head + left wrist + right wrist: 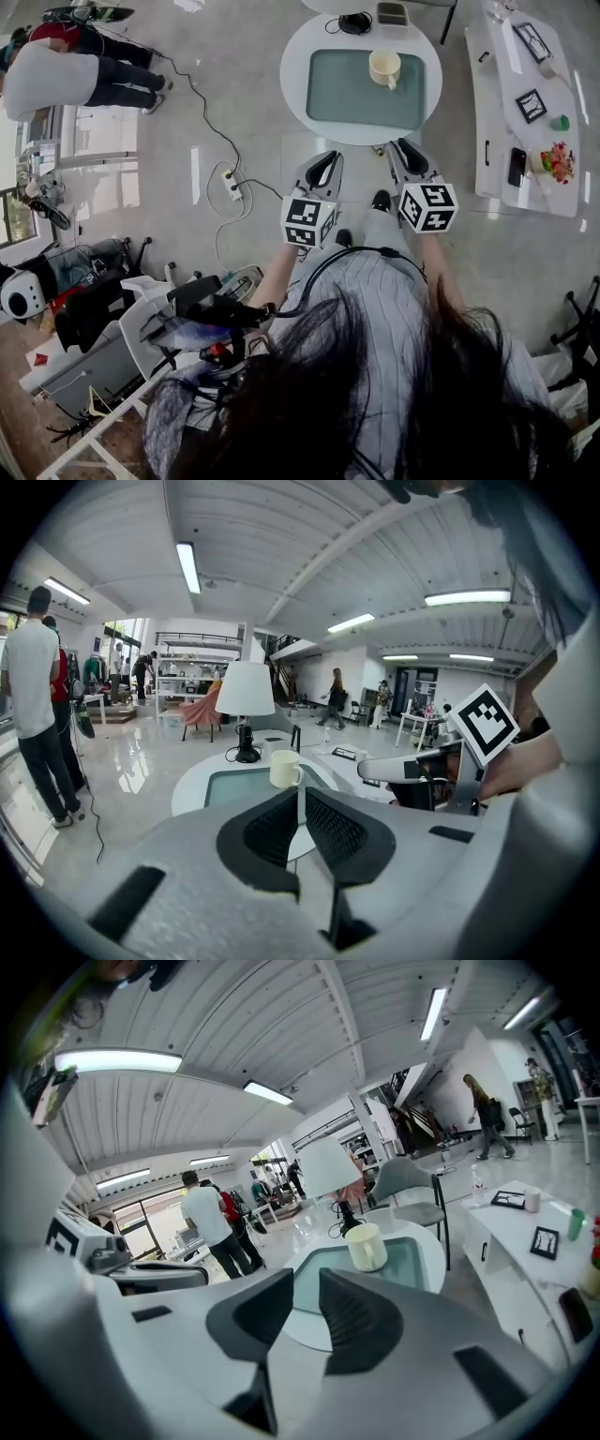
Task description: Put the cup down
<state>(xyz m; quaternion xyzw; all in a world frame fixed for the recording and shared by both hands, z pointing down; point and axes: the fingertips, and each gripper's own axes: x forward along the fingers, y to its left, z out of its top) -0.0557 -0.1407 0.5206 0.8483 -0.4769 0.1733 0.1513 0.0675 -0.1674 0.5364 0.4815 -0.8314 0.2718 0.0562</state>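
A cream cup (384, 67) stands upright on the green mat (342, 98) of the round white table (293, 84), with nothing touching it. Both grippers hang short of the table's near rim, above the floor. My left gripper (328, 159) is shut and empty. My right gripper (399, 148) has a narrow gap between its jaws, with nothing in it. In the left gripper view, the cup (284, 769) shows well beyond the left gripper (300, 794). The right gripper view likewise has the cup (365, 1247) far past the right gripper (305, 1283).
A lamp (246, 691) with a black base stands at the table's far side. A long white side table (525, 141) with picture frames and a phone is on the right. A power strip and cable (232, 183) lie on the floor at left. A person (66, 70) stands far left.
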